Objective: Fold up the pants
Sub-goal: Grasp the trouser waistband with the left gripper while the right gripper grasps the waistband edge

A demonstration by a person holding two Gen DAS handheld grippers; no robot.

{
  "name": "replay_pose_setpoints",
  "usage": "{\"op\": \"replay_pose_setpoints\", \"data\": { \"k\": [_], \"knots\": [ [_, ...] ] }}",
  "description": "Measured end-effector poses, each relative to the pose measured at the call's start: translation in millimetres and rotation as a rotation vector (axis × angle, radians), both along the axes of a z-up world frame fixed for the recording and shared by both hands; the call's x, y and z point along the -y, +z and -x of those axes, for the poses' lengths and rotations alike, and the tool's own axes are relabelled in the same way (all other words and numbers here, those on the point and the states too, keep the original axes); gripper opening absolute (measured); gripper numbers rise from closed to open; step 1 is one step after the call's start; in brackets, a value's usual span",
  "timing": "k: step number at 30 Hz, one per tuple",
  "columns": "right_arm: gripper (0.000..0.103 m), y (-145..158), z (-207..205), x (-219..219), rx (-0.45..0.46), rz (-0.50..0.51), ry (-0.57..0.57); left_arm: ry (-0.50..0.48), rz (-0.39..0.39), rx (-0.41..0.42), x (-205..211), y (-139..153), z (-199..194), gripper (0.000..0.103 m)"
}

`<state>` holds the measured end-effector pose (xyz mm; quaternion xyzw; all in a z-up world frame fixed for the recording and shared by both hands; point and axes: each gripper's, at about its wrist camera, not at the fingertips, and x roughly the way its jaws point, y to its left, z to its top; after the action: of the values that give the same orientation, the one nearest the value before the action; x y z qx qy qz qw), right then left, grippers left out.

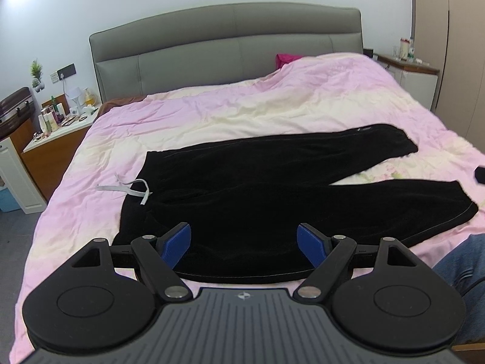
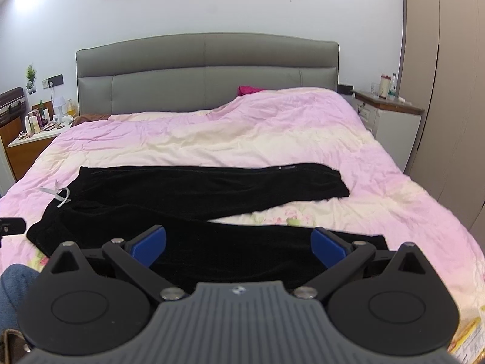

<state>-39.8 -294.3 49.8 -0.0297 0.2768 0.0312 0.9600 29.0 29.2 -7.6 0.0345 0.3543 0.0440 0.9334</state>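
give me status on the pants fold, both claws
Left claw open, right claw open, both empty. Pants flat on bed, legs apart, unfolded. Drawstring loose at waist, nothing blocking.

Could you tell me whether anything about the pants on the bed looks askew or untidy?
The black pants lie flat, legs splayed apart in a V. The white drawstring trails loose off the waistband onto the pink duvet.

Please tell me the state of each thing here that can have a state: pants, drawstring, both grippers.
Pants: spread flat on the bed, unfolded, legs apart.
Drawstring: loose, untied, partly lying on the quilt.
Left gripper: open, holding nothing.
Right gripper: open, holding nothing.
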Motion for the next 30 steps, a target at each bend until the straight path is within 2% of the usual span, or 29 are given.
{"op": "replay_pose_setpoints", "data": {
  "k": [6,9,12,15,16,20,22,26,30],
  "knots": [
    [0.098,-18.5,-38.5,28.7,0.000,0.066,0.070,0.018,-0.093,-0.084,-15.6,-16.7,-31.9,0.093],
    [0.097,-37.2,-62.8,46.2,-0.023,0.118,0.104,0.017,-0.133,-0.132,-23.9,-28.8,-52.5,0.088],
    [0.084,-59.1,-91.4,63.9,-0.075,0.190,0.137,-0.024,-0.195,-0.178,-33.9,-44.9,-75.5,0.082],
    [0.075,-84.2,-123.5,87.4,-0.152,0.215,0.171,-0.092,-0.241,-0.209,-52.2,-63.2,-97.2,0.078],
    [0.070,-92.6,-132.7,94.7,-0.179,0.223,0.178,-0.119,-0.249,-0.222,-59.9,-69.4,-103.9,0.077],
    [0.055,-130.7,-170.8,124.7,-0.318,0.247,0.201,-0.258,-0.325,-0.315,-92.2,-99.7,-129.0,0.077],
    [0.055,-145.5,-185.4,139.2,-0.372,0.254,0.227,-0.332,-0.387,-0.387,-105.1,-117.5,-138.2,0.077],
    [0.055,-169.3,-204.4,158.8,-0.457,0.334,0.297,-0.462,-0.516,-0.530,-122.8,-154.6,-148.2,0.077],
    [0.055,-182.6,-210.4,174.2,-0.548,0.421,0.364,-0.600,-0.693,-0.614,-126.8,-191.5,-144.3,0.077]
  ]
}}
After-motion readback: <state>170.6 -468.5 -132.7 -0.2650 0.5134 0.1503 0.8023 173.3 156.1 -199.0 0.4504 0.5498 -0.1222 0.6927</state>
